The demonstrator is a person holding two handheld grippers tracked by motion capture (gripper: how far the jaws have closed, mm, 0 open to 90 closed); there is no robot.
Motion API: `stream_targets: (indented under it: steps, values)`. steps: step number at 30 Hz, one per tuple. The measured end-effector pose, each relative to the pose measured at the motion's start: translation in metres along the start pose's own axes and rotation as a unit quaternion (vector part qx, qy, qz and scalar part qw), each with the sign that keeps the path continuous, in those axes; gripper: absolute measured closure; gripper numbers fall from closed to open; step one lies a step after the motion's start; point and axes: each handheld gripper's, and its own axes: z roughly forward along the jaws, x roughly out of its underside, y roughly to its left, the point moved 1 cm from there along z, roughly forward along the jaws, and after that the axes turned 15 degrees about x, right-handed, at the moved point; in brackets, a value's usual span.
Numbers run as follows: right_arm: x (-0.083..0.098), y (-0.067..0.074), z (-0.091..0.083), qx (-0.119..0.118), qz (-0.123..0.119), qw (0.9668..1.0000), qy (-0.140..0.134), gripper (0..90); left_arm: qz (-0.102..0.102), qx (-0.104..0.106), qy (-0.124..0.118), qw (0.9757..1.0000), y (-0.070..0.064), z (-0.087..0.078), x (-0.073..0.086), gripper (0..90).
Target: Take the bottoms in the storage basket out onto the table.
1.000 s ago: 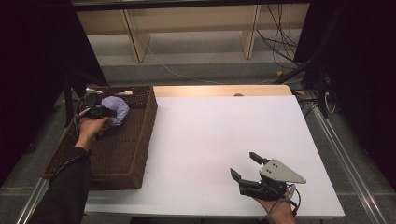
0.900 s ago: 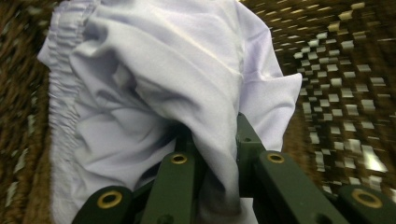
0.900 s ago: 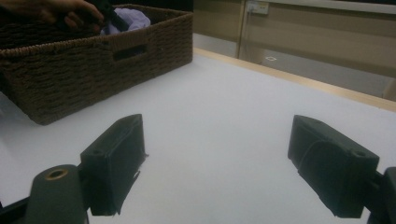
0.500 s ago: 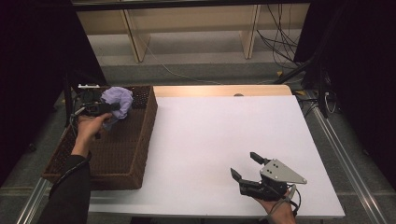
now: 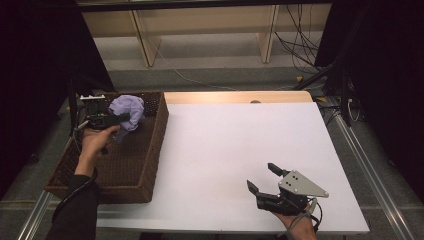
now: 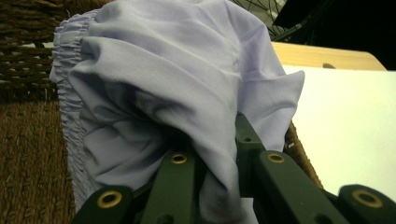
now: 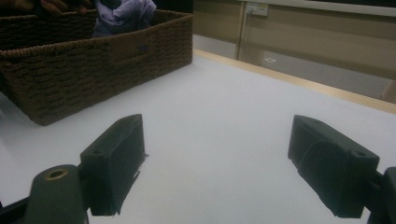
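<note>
At the far left of the table (image 5: 240,145), inside the brown wicker basket (image 5: 145,160), the left gripper (image 5: 112,119) has its jaws clamped on a bunched piece of pale lilac cloth (image 5: 127,110). In the left gripper view the cloth (image 6: 177,93) is pinched deep between the jaws, with a gathered, elastic-looking edge running down its left side and loose folds spilling over both sides of the grip. The bundle sits above the basket's floor, close to its far right corner, and looks lifted rather than resting.

Near the right front of the table, the right gripper (image 5: 262,177) rests low over the white surface with its jaws spread wide and nothing between them; the right gripper view looks past those open jaws (image 7: 215,163) toward the basket (image 7: 93,74) and the cloth (image 7: 123,14) beyond.

By my reading, the step in hand is taking the cloth out of the basket. The next move likely calls for raising the bundle enough that its hanging folds clear the woven rim, then carrying it rightward over the open table, where the waiting right gripper could take a second hold. A dangling fold snagging on the rim is the main risk.
</note>
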Motion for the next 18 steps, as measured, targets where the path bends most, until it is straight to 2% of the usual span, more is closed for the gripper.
stream_targets:
  steps: [5, 10, 14, 18]
  values:
    - [0.0, 0.0, -0.001, 0.0, 0.002, 1.0, -0.002, 19.6, 0.008, 0.002, -0.008, 0.9999, -0.002, -0.01, 0.002, 80.7]
    - [-0.001, 0.001, -0.001, 0.0, -0.001, 1.0, -0.003, 19.6, 0.005, 0.017, -0.026, 0.9995, -0.007, -0.018, 0.004, 80.6]
    - [-0.001, 0.0, -0.002, 0.0, -0.001, 1.0, -0.004, 19.6, 0.016, 0.015, -0.028, 0.9994, -0.012, -0.02, 0.004, 80.6]
    - [-0.001, 0.0, -0.002, 0.001, 0.0, 1.0, -0.005, 19.6, 0.018, 0.021, -0.031, 0.9991, -0.017, -0.02, 0.005, 80.5]
